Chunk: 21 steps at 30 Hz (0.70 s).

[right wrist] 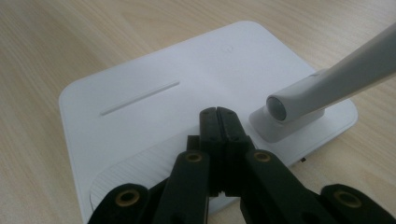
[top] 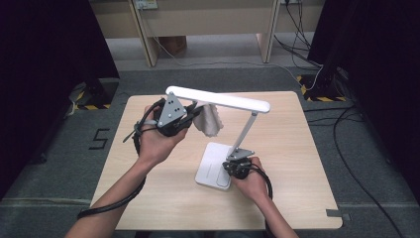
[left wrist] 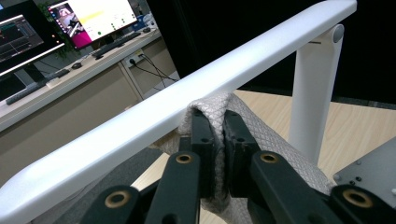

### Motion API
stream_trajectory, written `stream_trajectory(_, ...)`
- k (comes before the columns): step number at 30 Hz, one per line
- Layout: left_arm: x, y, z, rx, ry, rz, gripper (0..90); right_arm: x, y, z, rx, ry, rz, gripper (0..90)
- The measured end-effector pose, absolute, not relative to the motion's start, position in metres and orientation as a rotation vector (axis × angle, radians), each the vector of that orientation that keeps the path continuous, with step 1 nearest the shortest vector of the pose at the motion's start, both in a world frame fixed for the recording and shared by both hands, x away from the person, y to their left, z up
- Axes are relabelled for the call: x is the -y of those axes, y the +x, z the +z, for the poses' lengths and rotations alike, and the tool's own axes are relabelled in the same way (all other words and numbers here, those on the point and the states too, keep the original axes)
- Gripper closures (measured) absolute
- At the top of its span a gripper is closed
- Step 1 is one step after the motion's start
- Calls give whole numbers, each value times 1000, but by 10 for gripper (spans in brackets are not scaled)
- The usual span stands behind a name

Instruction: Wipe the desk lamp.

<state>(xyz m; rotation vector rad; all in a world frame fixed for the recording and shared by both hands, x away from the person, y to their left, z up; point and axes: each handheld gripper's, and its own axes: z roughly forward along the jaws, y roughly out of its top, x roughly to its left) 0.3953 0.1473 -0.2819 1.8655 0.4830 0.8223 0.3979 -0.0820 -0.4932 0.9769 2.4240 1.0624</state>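
Note:
A white desk lamp stands on the wooden table, its flat base [top: 210, 166] near the middle and its long head bar [top: 218, 99] stretching left from a slim post [top: 246, 130]. My left gripper [top: 190, 115] is shut on a pale waffle-weave cloth [top: 208, 120], which it holds up against the underside of the bar. In the left gripper view the cloth [left wrist: 261, 135] wraps over the jaw tips, right under the bar [left wrist: 187, 93]. My right gripper [top: 233, 167] is shut with nothing between its jaws, and its tips [right wrist: 219, 116] rest on the lamp base [right wrist: 154, 88] beside the post's foot [right wrist: 285, 116].
The table's front edge [top: 218, 229] lies close to the person's forearms. Beyond the far edge stand wooden desk legs [top: 148, 44] and cables on grey floor [top: 346, 124]. Monitors [left wrist: 88, 18] on a desk appear in the left gripper view.

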Motion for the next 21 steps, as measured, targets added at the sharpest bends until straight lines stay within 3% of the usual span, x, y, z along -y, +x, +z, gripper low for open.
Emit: stream_trajectory(21,-133,394,-282,-453,1866,805,845,82,398,-493,-2428,979,1062,900)
